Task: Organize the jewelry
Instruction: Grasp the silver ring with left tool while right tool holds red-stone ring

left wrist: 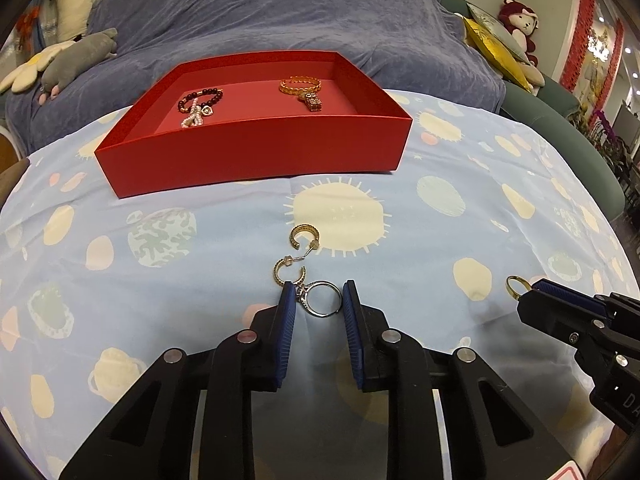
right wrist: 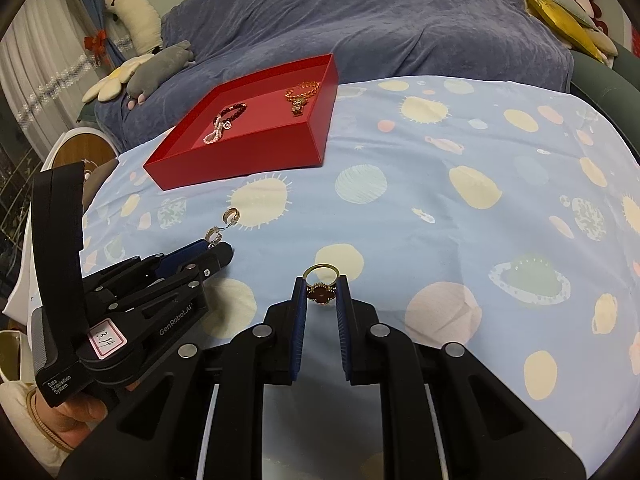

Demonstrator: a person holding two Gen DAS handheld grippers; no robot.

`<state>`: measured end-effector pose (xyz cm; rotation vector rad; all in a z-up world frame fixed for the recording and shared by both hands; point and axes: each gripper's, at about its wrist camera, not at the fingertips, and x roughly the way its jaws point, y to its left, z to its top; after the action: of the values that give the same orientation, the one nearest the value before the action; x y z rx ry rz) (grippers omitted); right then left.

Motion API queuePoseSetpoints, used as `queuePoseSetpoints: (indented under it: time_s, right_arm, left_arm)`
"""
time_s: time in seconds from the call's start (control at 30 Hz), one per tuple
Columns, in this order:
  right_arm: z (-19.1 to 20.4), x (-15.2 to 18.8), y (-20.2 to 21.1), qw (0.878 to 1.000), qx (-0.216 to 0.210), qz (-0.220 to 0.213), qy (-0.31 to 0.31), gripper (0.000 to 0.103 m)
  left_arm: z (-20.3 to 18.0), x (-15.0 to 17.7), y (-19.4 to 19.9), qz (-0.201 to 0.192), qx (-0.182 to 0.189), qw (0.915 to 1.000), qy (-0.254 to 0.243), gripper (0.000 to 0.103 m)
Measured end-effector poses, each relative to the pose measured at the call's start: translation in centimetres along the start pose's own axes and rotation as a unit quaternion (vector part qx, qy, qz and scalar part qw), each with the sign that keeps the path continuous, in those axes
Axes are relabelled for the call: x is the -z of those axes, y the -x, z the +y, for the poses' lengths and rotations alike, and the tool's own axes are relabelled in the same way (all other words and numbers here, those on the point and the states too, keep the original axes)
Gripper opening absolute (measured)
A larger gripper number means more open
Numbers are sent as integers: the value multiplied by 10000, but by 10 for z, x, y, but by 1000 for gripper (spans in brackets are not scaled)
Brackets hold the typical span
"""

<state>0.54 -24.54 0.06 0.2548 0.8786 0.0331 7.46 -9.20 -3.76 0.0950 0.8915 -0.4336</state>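
1. The left gripper point(left wrist: 319, 294) brackets a silver ring point(left wrist: 322, 298) that lies on the planet-print cloth point(left wrist: 440, 240). Its blue pads sit at the ring's two sides, narrowed almost to its width, and they look to be touching it.
2. The right gripper point(right wrist: 322, 290) is nearly closed and pinches a gold ring with a dark red clover face point(right wrist: 321, 285), the band standing up between the pads.
3. Two gold hoop earrings point(left wrist: 297, 254) lie just beyond the silver ring. The nearer hoop touches the left pad's tip, so I judge it could be dragged along when the ring comes up.
4. The red tray point(left wrist: 256, 160) waits farther back on the cloth and already holds a beaded bracelet point(left wrist: 200, 105) and a gold chain bracelet point(left wrist: 301, 87).
5. To do this well, I would firm the left pinch across the band, lift straight up and clear of the hoops, then carry each ring low over the tray's near wall to bare floor apart from the bracelets.
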Motion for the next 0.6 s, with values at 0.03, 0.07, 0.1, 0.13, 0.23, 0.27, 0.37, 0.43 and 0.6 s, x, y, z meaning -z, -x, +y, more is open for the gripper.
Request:
queuePoseSetpoints:
  time_s: [0.03,0.07,0.1,0.13,0.23,0.27,0.37,0.43,0.6]
  right_arm:
    - [0,0,1,10000,-5,-3,-5,14]
    - [0,0,1,10000,-8,-7,-11,14]
    - [-1,-1,2,10000,-8,-16,-17,14]
    - [-1,-2,2,10000,-12,-27,-25,14]
    - [0,-4,5,10000,-30,-66,-29,14]
    - [1,-5,6,10000,-43,-81,-31,14]
    - [5,-8,8,9999,-78,-121,-17,14]
    - [10,-9,8,9998,-104,-140,1,14]
    - [22,-11,5,9998,-150,-144,68,14]
  left_arm:
    - [0,1,1,4,10,10000,-25,21]
    - [-1,1,2,15,34,10000,-38,21]
    - [-1,2,3,34,73,10000,-43,21]
    - [-2,3,4,55,116,9999,-36,21]
    - [-2,4,10,100,259,9996,13,21]
    - [-2,5,13,88,288,9995,13,21]
    - [-2,5,24,25,378,9993,-10,21]
    - [-2,5,32,-27,410,9992,-16,21]
    - [3,2,47,-165,314,9993,-67,21]
